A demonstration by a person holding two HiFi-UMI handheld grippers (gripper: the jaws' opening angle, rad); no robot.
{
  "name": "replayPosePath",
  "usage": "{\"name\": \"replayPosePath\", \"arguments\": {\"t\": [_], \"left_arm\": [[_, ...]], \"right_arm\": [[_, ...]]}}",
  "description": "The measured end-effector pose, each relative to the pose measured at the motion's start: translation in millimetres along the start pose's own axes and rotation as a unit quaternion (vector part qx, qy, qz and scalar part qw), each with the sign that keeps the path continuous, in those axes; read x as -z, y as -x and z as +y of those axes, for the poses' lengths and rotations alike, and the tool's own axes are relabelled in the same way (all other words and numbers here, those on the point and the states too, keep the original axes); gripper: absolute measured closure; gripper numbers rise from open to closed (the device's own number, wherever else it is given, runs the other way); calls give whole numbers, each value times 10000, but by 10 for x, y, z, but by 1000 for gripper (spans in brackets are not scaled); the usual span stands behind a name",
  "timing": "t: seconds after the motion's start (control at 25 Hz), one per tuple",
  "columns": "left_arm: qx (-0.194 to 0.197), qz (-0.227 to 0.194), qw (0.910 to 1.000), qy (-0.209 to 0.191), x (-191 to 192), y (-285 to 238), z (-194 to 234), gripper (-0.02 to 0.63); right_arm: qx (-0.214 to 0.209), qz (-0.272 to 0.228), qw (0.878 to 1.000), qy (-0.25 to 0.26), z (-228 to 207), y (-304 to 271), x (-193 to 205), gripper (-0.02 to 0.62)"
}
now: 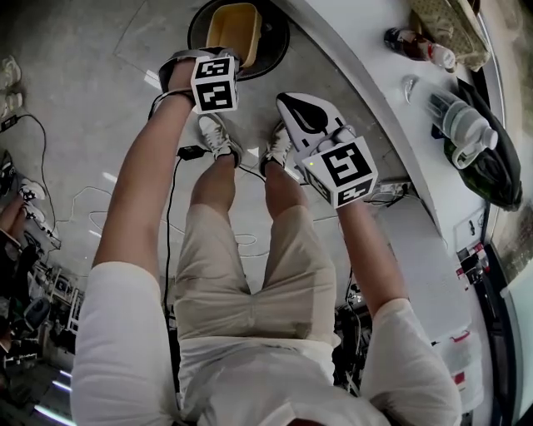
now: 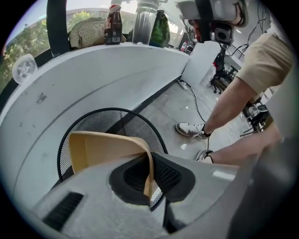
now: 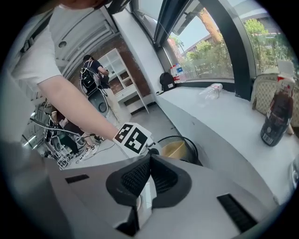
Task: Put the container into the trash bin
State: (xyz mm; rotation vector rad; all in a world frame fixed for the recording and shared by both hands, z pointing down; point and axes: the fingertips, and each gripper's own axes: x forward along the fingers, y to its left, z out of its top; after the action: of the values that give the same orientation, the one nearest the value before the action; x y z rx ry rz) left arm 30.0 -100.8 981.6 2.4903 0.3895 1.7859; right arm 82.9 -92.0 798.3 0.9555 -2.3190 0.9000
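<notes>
A tan plastic container (image 1: 233, 25) hangs in the mouth of the round black mesh trash bin (image 1: 279, 43) on the floor. My left gripper (image 2: 149, 176) points steeply down and is shut on the container's (image 2: 100, 149) thin rim, with the bin's mesh (image 2: 105, 119) right behind it. My right gripper (image 1: 289, 101) hovers to the right of the bin, over the floor beside the counter. Its jaws are shut with nothing between them (image 3: 149, 163). The right gripper view shows the bin (image 3: 190, 145) with the container (image 3: 174, 149) in it, past the left gripper's marker cube.
A curved white counter (image 1: 366, 83) runs along the bin's right side; it carries a clear bottle (image 1: 456, 118), a dark bottle (image 3: 276, 116) and a woven bag (image 1: 441, 21). The person's legs and shoes (image 1: 218, 137) stand close by. Cables (image 2: 201, 109) lie on the floor.
</notes>
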Motion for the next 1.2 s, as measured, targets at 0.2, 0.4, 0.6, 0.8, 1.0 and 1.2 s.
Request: {"name": "replayPosePath", "arguments": {"t": [0.2,0.4,0.6,0.8,1.0,1.2], "left_arm": [[153,217,9996,-81,116,-294,105,588],[397,469,9980,-157,188,-539,134,588],[558,673,9960,-157,177,-750,193,588],[814,679,9940,-257,102,-906,160,574],[938,635,9934,-180,60,-1003,150,538],[969,558,9937,-73,104,-921,158,466]], "right_arm": [[-86,48,9999,-63,-23,-206,248,594],[-28,50,9998,-173,-106,-329,437,594],[46,124,9995,-290,-231,-424,671,594],[129,136,9990,-396,-304,-493,790,594],[161,158,9990,-394,-339,-510,816,594],[228,145,9989,-393,-375,-462,757,594]]}}
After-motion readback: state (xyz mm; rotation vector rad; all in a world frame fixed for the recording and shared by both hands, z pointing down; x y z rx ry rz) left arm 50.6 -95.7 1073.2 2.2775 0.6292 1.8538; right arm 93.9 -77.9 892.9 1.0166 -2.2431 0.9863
